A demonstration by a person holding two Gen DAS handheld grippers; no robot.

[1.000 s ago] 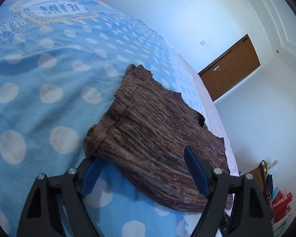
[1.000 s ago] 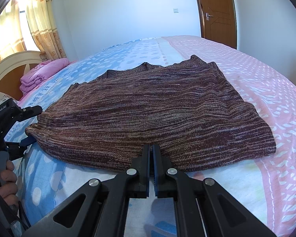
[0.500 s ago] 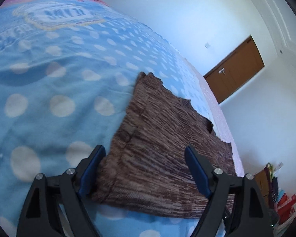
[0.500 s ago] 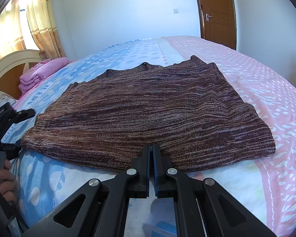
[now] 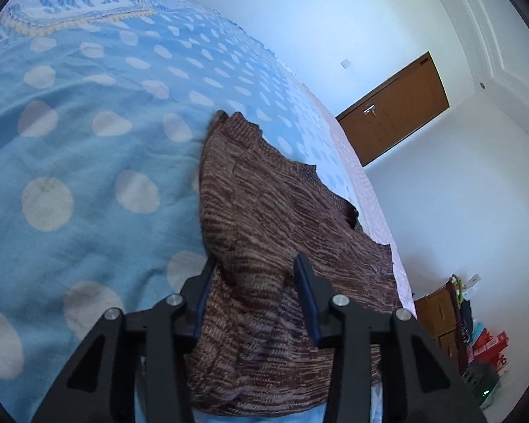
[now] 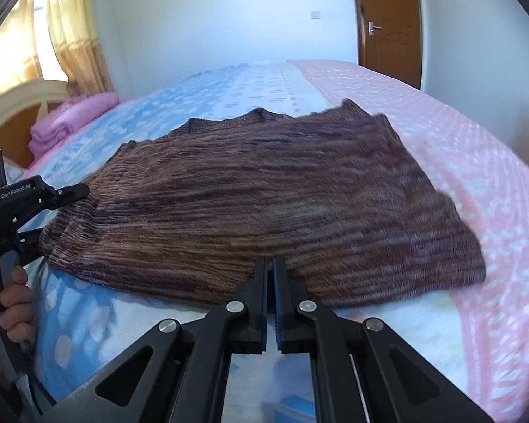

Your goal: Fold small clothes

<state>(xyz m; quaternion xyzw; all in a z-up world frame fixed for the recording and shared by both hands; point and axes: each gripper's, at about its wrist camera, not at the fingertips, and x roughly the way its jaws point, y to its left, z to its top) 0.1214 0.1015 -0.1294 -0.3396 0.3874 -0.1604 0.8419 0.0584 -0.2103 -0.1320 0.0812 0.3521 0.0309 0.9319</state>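
A brown striped knit garment [image 6: 264,194] lies spread on the bed; it also shows in the left wrist view [image 5: 271,246]. My right gripper [image 6: 272,264] is shut on the garment's near hem at its middle. My left gripper [image 5: 254,271] straddles the garment's left corner, which bunches up between the half-closed fingers; the jaws still stand apart. The left gripper also shows at the left edge of the right wrist view [image 6: 63,204], held by a hand.
The bed cover is blue with white dots [image 5: 88,176] on the left and pink [image 6: 476,148] on the right. Folded pink bedding [image 6: 67,123] lies by the headboard. A brown door [image 6: 388,24] stands beyond the bed. Shelves with bags [image 5: 476,335] stand by the wall.
My left gripper has moved forward onto the garment's left corner and its jaws have narrowed around the cloth. The corner has bunched and lifted. My right gripper stays shut on the hem.
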